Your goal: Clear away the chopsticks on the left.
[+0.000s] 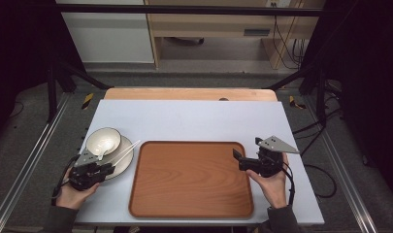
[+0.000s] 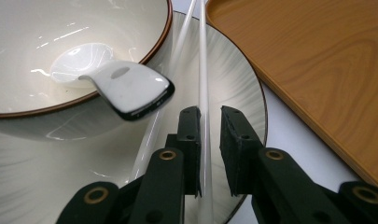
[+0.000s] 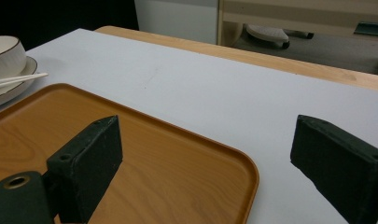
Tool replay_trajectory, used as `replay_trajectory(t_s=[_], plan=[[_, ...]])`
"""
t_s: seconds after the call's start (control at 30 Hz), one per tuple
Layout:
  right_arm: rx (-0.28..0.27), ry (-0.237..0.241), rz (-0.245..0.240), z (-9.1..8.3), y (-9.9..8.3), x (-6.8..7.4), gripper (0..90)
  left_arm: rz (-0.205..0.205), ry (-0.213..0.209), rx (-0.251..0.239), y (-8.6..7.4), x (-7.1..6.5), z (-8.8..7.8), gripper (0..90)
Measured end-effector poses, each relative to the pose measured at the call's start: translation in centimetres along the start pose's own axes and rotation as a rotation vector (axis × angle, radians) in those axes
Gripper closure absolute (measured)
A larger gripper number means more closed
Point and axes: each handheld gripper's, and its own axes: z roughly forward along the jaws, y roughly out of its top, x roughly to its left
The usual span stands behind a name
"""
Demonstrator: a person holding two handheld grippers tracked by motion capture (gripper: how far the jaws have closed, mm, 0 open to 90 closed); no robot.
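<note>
Left gripper [image 2: 210, 116], lower middle of its view: jaws nearly closed around one chopstick [image 2: 203, 70], a gap seen at the right pad, chopstick lying on the plate [image 2: 233, 74]. Tray [image 1: 191, 177] bare; nothing transferred yet. Right gripper [image 3: 203, 149] wide open, empty.

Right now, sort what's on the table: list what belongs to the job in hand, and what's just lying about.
In the job: left gripper, jaws around one white chopstick; second chopstick; plate under them.

Lying about: bowl, spoon, wooden tray, right gripper, open over the tray's corner.
</note>
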Motion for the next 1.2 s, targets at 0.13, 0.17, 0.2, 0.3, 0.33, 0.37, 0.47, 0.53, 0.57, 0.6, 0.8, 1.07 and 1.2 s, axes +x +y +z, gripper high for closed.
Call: replay_trajectory(t_s=[0.13,0.17,0.2,0.3,0.33,0.37,0.47,0.53,0.57,0.6,0.8,1.07,1.2], plan=[[0.0,0.002,0.001,0.0,0.0,0.0,9.2,-0.027,0.001,0.016,0.3,0.1,0.7,79.5],[0.0,0.001,0.0,0.0,0.0,0.0,9.2,-0.028,-0.001,0.019,0.3,0.1,0.8,80.2],[0.0,0.002,0.0,0.0,0.0,0.0,9.2,-0.031,0.004,0.02,0.3,0.0,0.8,80.9],[0.0,-0.001,0.001,0.0,0.0,-0.1,9.2,-0.032,-0.006,0.03,0.3,0.1,0.7,83.8],[0.002,-0.002,0.003,0.0,0.0,0.0,9.2,-0.033,-0.005,0.033,0.3,0.1,0.7,84.0],[0.003,-0.002,0.002,0.0,0.0,-0.1,9.1,-0.032,-0.004,0.034,0.3,0.0,0.7,84.1],[0.002,-0.001,0.001,0.0,0.0,0.0,9.1,-0.031,-0.001,0.024,0.3,-0.2,0.6,84.2],[0.002,-0.001,0.004,0.0,0.0,-0.1,9.0,-0.022,-0.004,0.021,0.5,-0.4,0.3,84.3],[0.002,-0.002,0.004,0.0,0.0,-0.1,9.0,-0.019,-0.005,0.014,0.6,-0.6,0.1,84.4],[0.002,-0.002,0.004,0.0,0.0,-0.1,9.0,-0.025,-0.006,0.001,0.6,-0.8,0.0,84.4],[-0.001,-0.003,0.006,-0.1,0.0,-0.2,8.9,-0.026,-0.005,-0.039,1.3,-1.9,-1.0,84.5],[-0.009,-0.004,0.009,-0.3,0.1,-0.2,8.5,-0.031,0.002,-0.099,2.6,-4.9,-1.5,84.4],[-0.009,-0.005,0.009,-0.3,0.1,-0.2,8.4,-0.033,0.01,-0.105,3.1,-6.5,-1.2,84.4]])
